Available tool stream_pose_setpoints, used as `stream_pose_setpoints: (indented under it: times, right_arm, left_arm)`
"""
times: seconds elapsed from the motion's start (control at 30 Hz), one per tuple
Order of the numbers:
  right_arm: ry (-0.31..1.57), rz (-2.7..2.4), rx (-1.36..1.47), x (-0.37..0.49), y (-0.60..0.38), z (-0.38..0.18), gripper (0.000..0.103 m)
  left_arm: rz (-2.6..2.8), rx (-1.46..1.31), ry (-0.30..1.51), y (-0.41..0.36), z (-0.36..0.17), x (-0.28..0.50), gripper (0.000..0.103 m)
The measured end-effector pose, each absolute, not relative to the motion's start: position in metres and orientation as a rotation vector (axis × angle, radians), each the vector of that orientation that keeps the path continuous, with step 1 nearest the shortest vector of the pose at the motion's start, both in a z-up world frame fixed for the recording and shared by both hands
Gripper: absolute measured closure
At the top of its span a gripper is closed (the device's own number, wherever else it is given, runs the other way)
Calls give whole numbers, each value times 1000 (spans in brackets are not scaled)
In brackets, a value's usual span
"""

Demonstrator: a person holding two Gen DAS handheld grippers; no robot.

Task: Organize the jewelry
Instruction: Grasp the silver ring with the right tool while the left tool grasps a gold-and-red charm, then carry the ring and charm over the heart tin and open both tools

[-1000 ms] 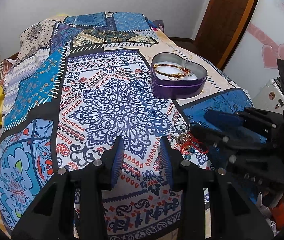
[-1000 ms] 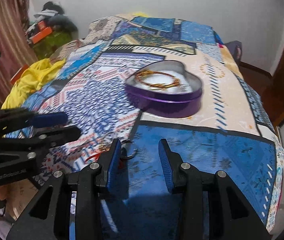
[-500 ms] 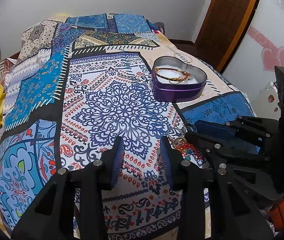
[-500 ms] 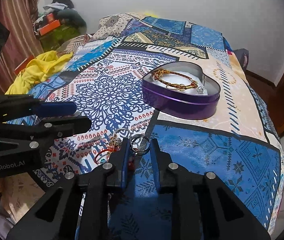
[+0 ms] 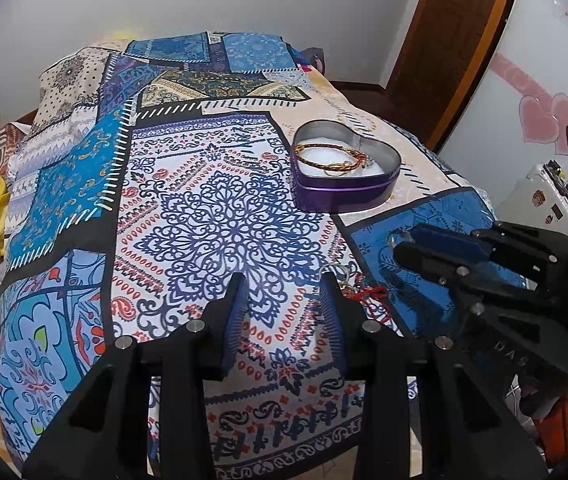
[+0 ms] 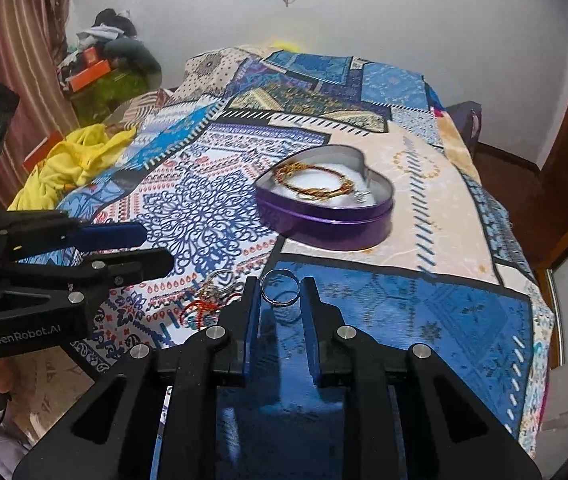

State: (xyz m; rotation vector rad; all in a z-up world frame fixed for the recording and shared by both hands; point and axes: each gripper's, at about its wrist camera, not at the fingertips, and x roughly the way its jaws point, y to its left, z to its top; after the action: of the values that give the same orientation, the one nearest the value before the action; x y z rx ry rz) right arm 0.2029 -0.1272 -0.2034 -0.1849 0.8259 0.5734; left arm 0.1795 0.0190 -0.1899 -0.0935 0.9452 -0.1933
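One ring [image 6: 281, 288] in right gripper [image 6: 281, 294]

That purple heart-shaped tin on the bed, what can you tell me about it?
The heart-shaped tin looks like thin metal, glossy purple outside and bare silver on the inner wall. It has no lid on and sits flat on the patterned bedspread, beyond both grippers, with neither touching it. The inside looks white. In it lie braided gold-and-red bracelets, coiled in loops, and a small silvery piece too small to identify.
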Motion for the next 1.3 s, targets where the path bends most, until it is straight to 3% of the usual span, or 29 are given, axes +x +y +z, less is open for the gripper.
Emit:
stream_pose_setpoints:
  times: [1.23,1.3]
  right_arm:
    - [846,557,-105,214,-162,-214,85]
    - [846,557,-105,214,-162,-214,85]
  left_arm:
    - [-258,-55,1027,-17,-209,206,68]
    - [-250,-65,1027,-15,-210,207,73]
